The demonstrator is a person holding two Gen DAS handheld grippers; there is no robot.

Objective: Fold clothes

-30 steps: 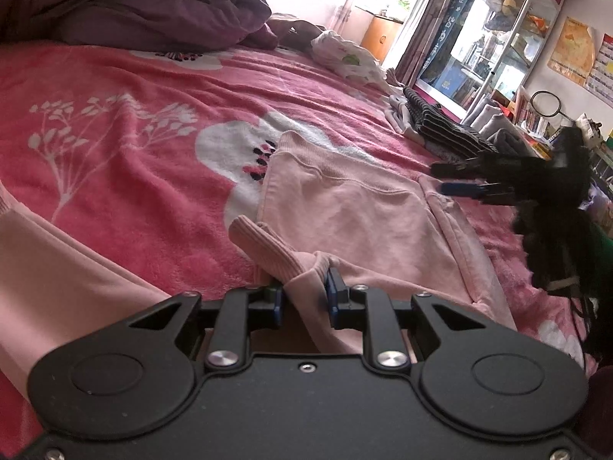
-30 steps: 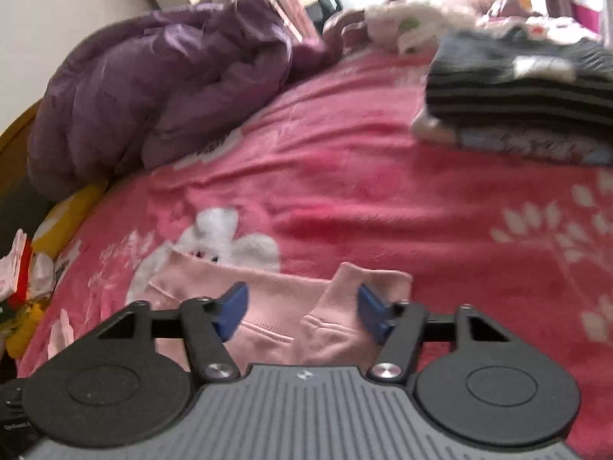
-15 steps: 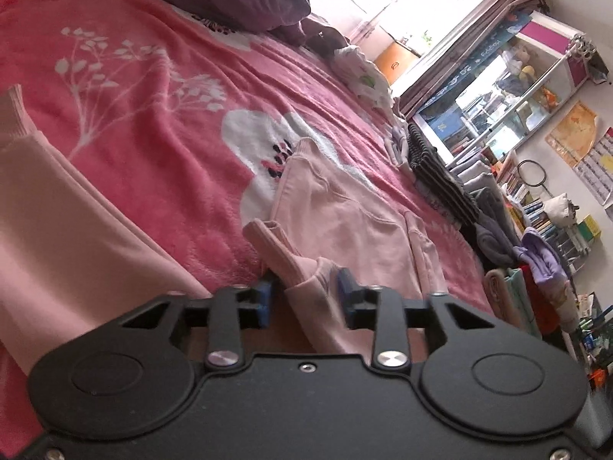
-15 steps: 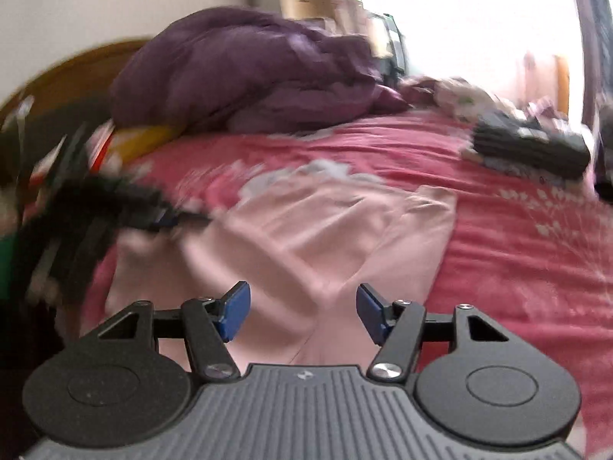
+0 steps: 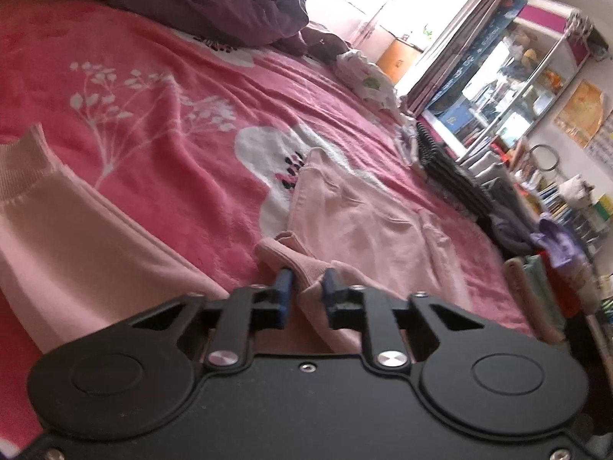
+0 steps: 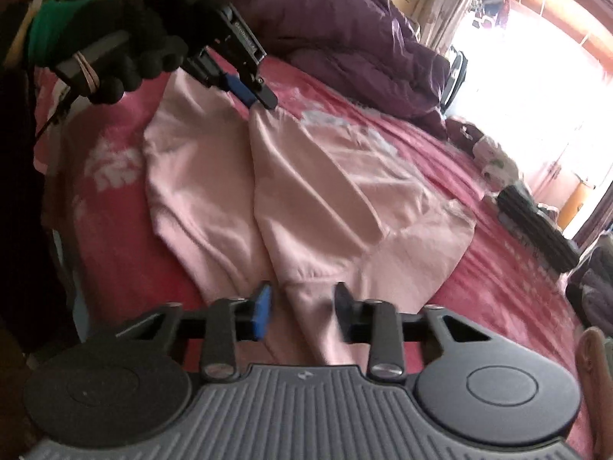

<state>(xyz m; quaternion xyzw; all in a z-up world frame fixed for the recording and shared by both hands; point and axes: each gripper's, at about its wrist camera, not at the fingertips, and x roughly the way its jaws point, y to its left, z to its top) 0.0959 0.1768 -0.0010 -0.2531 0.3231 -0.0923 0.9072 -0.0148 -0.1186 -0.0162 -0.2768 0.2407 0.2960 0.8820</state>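
A pale pink garment (image 5: 364,222) lies spread on the pink flowered blanket (image 5: 153,134). One sleeve with a ribbed cuff (image 5: 19,168) stretches out at the left. My left gripper (image 5: 306,289) is shut on a bunched ribbed edge of the garment. In the right wrist view, a black-gloved hand (image 6: 126,50) holds that left gripper (image 6: 253,94), which lifts a corner of the garment (image 6: 306,191). My right gripper (image 6: 302,312) is low at the garment's near end. It straddles a raised fold, its jaws half closed and still apart.
A purple duvet (image 5: 214,0) is heaped at the head of the bed. A folded striped stack (image 6: 536,226) and a white crumpled garment (image 5: 367,80) lie along the far side. More folded clothes and glass shelves (image 5: 517,76) stand past the bed's edge.
My right gripper has swung across to the pink garment, and its jaws have narrowed around a fold. My left gripper keeps its hold on the ribbed edge and has tilted.
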